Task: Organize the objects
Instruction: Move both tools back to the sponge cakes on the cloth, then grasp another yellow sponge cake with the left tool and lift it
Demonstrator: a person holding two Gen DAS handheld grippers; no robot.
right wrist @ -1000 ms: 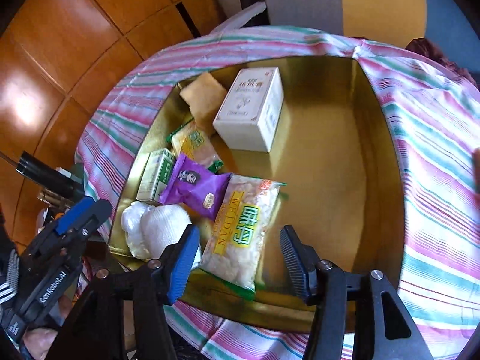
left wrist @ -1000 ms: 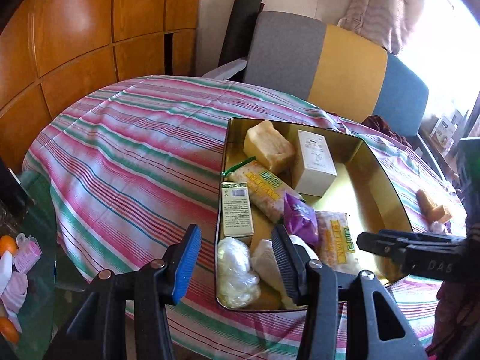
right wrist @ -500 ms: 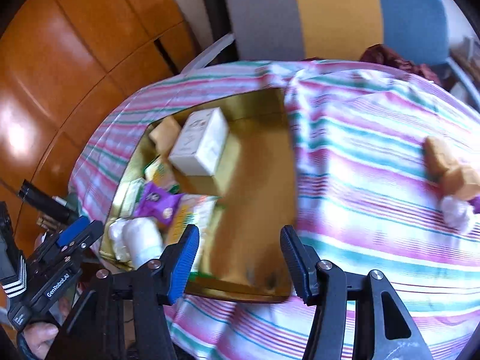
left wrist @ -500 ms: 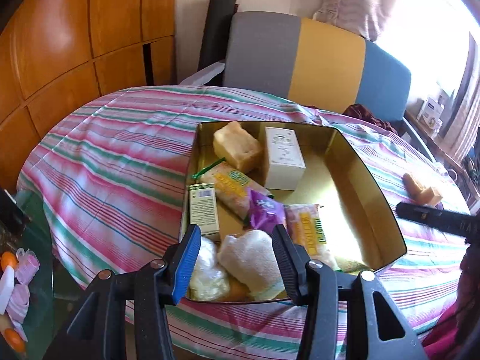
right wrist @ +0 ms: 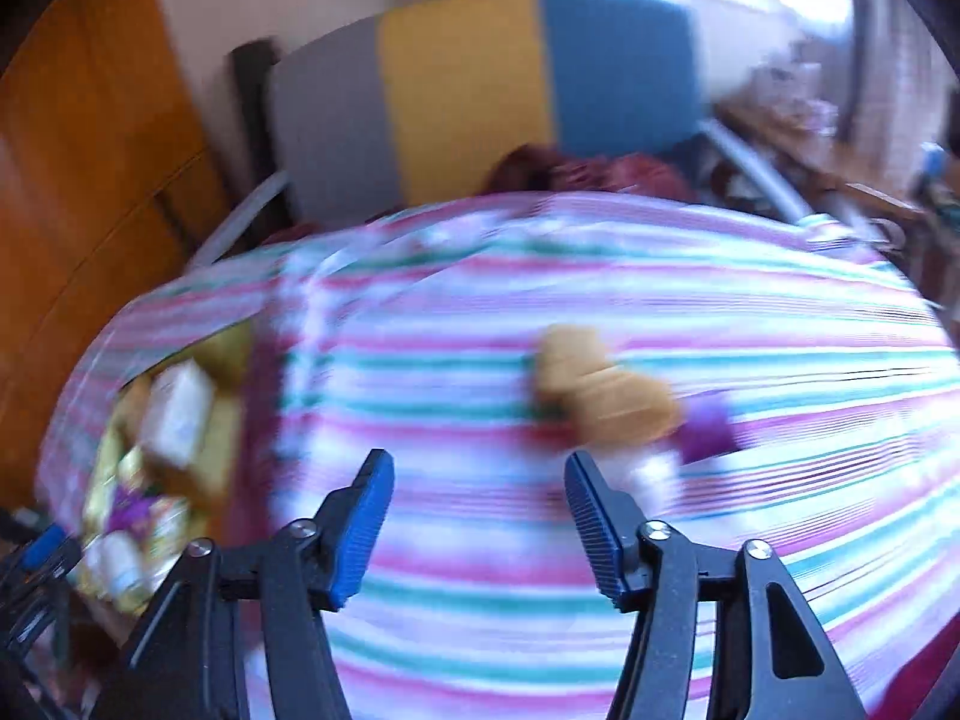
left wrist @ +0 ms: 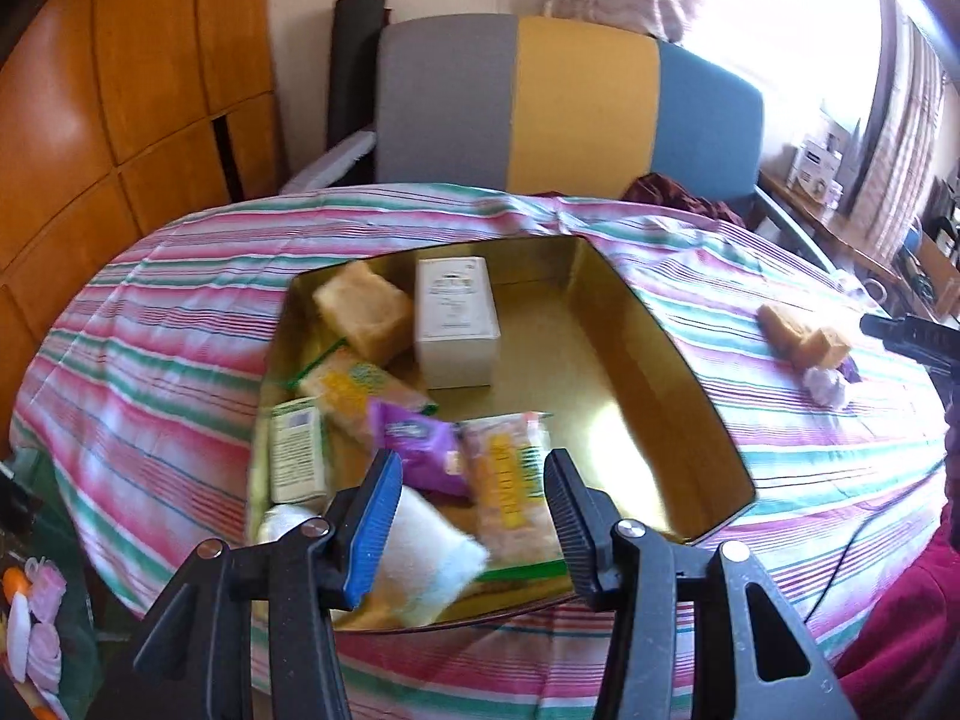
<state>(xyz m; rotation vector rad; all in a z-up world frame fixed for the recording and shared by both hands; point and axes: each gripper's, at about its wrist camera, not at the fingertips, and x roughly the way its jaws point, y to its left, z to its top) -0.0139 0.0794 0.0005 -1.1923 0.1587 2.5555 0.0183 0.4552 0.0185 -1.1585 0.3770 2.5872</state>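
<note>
A gold tin box (left wrist: 678, 360) sits on the striped tablecloth and holds several items: a white carton (left wrist: 456, 324), a tan sponge block (left wrist: 366, 312), a purple packet (left wrist: 420, 444), snack bags and white bundles. My left gripper (left wrist: 471, 516) is open and empty over the box's near edge. Tan blocks (right wrist: 600, 390), a purple item (right wrist: 708, 426) and a white bundle lie loose on the cloth to the right; they also show in the left wrist view (left wrist: 804, 336). My right gripper (right wrist: 480, 516) is open and empty, short of these. The right wrist view is blurred.
A grey, yellow and blue chair back (left wrist: 540, 108) stands behind the round table (left wrist: 180, 300). Wooden panels (left wrist: 120, 90) line the left. A glass surface with small toys (left wrist: 30, 612) is at lower left. Shelves with clutter stand at the far right.
My right gripper has swung right, from over the tin box to the loose tan blocks on the cloth. My left gripper has drawn back and turned right slightly. Both stay open.
</note>
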